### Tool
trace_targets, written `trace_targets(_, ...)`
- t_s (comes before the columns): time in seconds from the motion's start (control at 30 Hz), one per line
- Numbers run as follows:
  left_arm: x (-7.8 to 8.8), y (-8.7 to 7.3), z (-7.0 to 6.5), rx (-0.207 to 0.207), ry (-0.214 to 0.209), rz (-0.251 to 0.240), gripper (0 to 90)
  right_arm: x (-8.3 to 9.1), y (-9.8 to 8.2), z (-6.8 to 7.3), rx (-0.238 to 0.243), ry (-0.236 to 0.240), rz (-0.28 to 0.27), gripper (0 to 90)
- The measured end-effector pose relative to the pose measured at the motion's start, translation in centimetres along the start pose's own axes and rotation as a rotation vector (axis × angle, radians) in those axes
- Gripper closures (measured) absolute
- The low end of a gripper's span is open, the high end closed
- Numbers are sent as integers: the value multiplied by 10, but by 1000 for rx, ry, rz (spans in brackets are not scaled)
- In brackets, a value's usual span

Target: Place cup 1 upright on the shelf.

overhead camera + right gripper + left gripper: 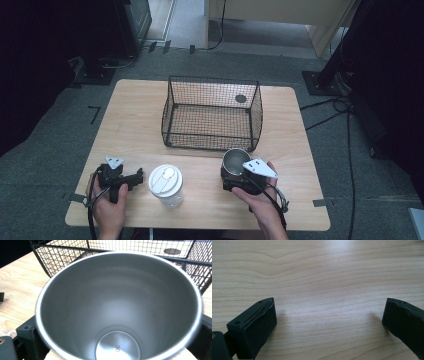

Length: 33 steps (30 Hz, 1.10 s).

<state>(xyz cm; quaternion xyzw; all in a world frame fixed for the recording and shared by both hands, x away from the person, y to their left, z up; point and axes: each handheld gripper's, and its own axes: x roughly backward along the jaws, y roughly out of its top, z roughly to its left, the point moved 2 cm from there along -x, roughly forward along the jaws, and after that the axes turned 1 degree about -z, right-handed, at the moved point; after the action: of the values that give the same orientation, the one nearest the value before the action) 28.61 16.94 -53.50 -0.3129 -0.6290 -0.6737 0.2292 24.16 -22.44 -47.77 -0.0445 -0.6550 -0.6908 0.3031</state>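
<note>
A steel cup (235,161) is seen upright near the table's (135,107) front right, straddled by the jaws of the right gripper (235,176), one on each side of its wall. Whether the pads press on the cup or stand just off it cannot be told. The cup's empty bowl is looked into from above in the right gripper view (117,302), with the wire basket (212,114) close behind it.

The step in hand is judged to be the taking-up of the cup for the basket. A firm squeeze on the wall is called for next, then a lift high enough for the basket's near rim to be cleared.

To the left, a clear tumbler with a white lid (166,185) is stood apart from the cup, out of that path. The left gripper (134,180) is rested beside the tumbler, its jaws spread wide over bare wood with nothing between them.
</note>
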Motion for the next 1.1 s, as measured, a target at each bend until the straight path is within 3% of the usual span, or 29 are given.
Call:
trace_targets(0.33, 0, 0, 0, 0, 0, 0, 0, -9, 5, 3, 10, -30, -9, 54)
trace_targets(0.47, 0, 0, 0, 0, 0, 0, 0, -8, 7, 4, 57, -40, -4, 69)
trace_targets(0.67, 0, 0, 0, 0, 0, 0, 0, -7, 9, 4, 73, -63, -4, 73)
trace_targets(1.1, 0, 0, 0, 0, 0, 0, 0, 3, 34, 16, 93, -23, -43, 74)
